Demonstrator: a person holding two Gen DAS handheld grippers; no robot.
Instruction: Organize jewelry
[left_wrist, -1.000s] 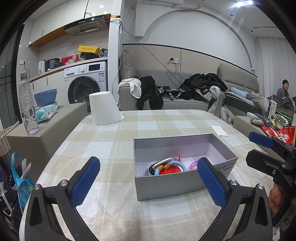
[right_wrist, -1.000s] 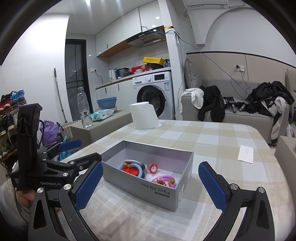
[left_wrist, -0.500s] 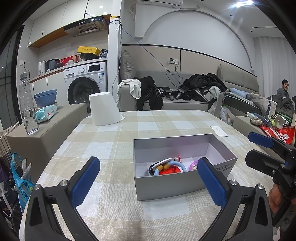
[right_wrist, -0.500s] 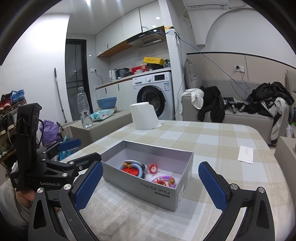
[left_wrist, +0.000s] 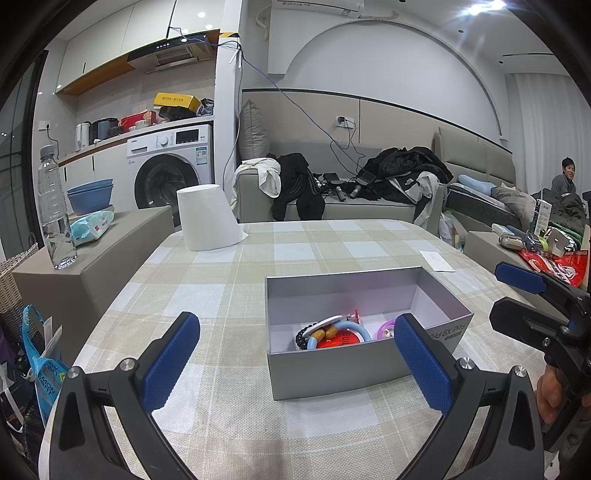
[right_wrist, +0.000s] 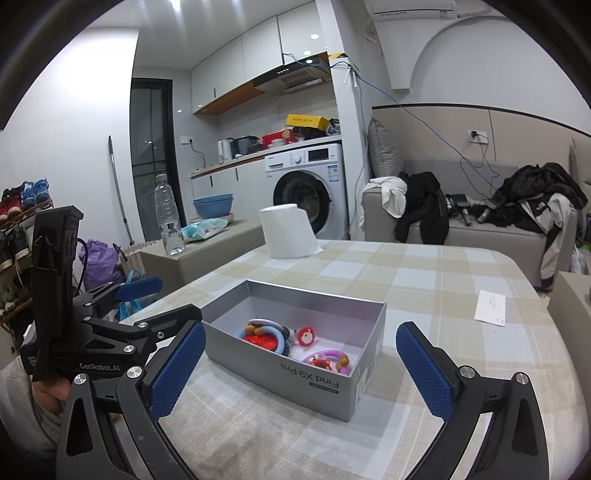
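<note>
A grey box (left_wrist: 332, 365) is seen on the checked counter (left_wrist: 207, 295), its top open. Inside it the jewelry lies in a loose cluster — a blue ring with beads (right_wrist: 264, 332), a small red piece (right_wrist: 303, 336) and a purple ring (right_wrist: 327, 359) near the box's printed end. The left gripper (left_wrist: 295, 363) is held low before the box, its jaws spread wide with nothing between them; the right gripper (right_wrist: 299, 371) is held likewise, jaws apart and empty, with the box framed between its blue pads. A white paper roll (left_wrist: 208, 221) is stood at the counter's far side, well apart from the box, and a white slip (right_wrist: 490, 307) lies flat near the counter's edge.
</note>
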